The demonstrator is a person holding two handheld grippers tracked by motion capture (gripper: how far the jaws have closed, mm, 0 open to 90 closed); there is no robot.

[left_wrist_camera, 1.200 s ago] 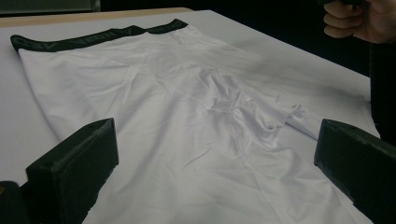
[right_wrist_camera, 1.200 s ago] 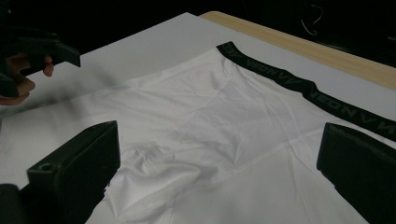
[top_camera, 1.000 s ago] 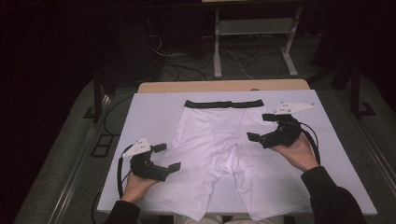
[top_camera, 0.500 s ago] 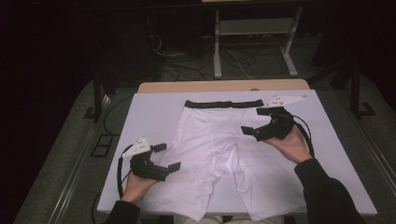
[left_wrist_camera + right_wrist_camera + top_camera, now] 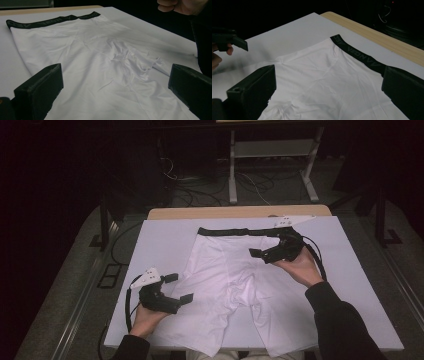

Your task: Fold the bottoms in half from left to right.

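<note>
A pair of white shorts (image 5: 235,285) with a black waistband (image 5: 235,231) lies spread flat on the white sheet (image 5: 160,245) that covers my table, waistband toward the far edge and both legs pointing back at me. From the high view, the near hems reach almost to the sheet's front edge, and a strip of bare wood tabletop (image 5: 200,213) shows beyond the sheet.

My left gripper (image 5: 181,288) sits at the near left, just beside the outer edge of the shorts' left leg, held low in my left hand (image 5: 145,317). Its jaws stand wide apart with nothing between them (in the left gripper view they frame the crumpled crotch seam and the waistband far off, with only cloth lying below the gap). I cannot tell whether the jaws touch the fabric.

My right gripper (image 5: 260,255) hovers over the upper right part of the shorts, near the waistband, cupped from below by my right hand (image 5: 300,267). Its jaws are likewise fully spread and grip nothing; the right gripper view looks down between them at smooth white cloth and a stretch of lettered waistband (image 5: 359,56), with the left gripper's jaw tip (image 5: 237,42) visible far off at the left edge.

The two grippers are well apart, one low on the left leg side, the other high on the opposite side. Cables trail from each back toward my wrists, and the dark sleeve (image 5: 340,320) of my right arm crosses the near right corner of the sheet.
</note>
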